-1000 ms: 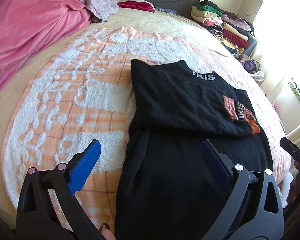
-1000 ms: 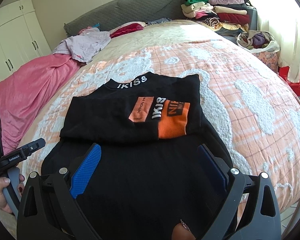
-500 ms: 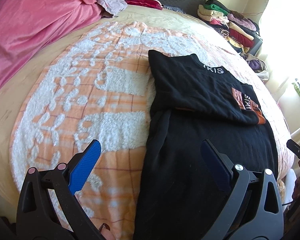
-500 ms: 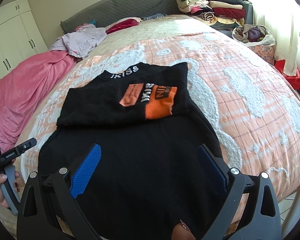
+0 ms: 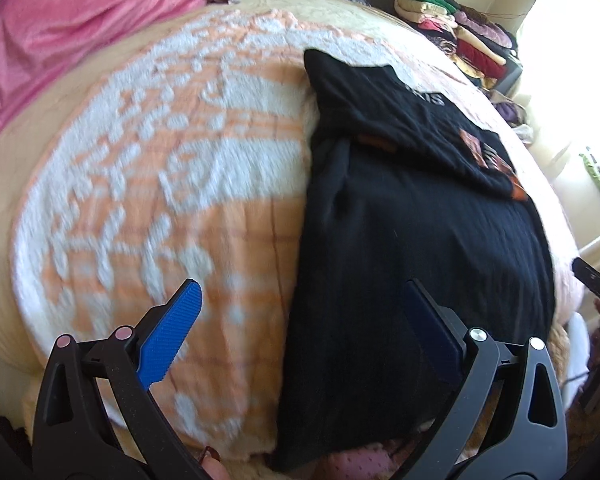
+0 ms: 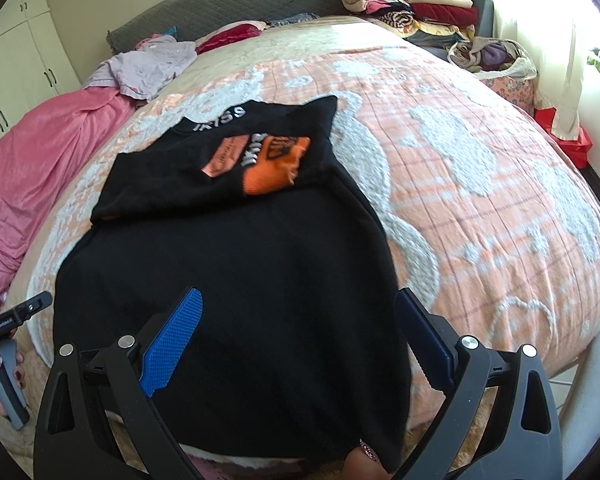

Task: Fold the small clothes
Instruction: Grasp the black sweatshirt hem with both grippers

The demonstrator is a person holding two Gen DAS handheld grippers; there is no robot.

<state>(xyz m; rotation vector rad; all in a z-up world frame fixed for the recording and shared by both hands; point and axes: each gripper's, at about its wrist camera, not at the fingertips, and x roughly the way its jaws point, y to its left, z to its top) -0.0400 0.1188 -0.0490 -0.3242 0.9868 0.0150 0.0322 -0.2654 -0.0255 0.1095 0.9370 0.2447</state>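
Right wrist view: the right gripper point(image 6: 296, 336) has its fingers spread wide over the black sweater point(image 6: 236, 280), holding nothing; the left gripper point(image 5: 300, 332) is also spread, empty, its right finger above the sweater's edge.

The left wrist view looks forward between its own spread fingers, low over the near edge of the bed, facing up the orange-and-white blanket point(image 5: 180, 184) with the black shirt point(image 5: 412, 232) to its right. The right wrist view sits a little higher, centred over the same black shirt point(image 6: 240, 272), facing the grey headboard point(image 6: 236, 4). Both views share the shirt, the pink cover, and the stack of folded clothes point(image 6: 416, 0) at the far corner.
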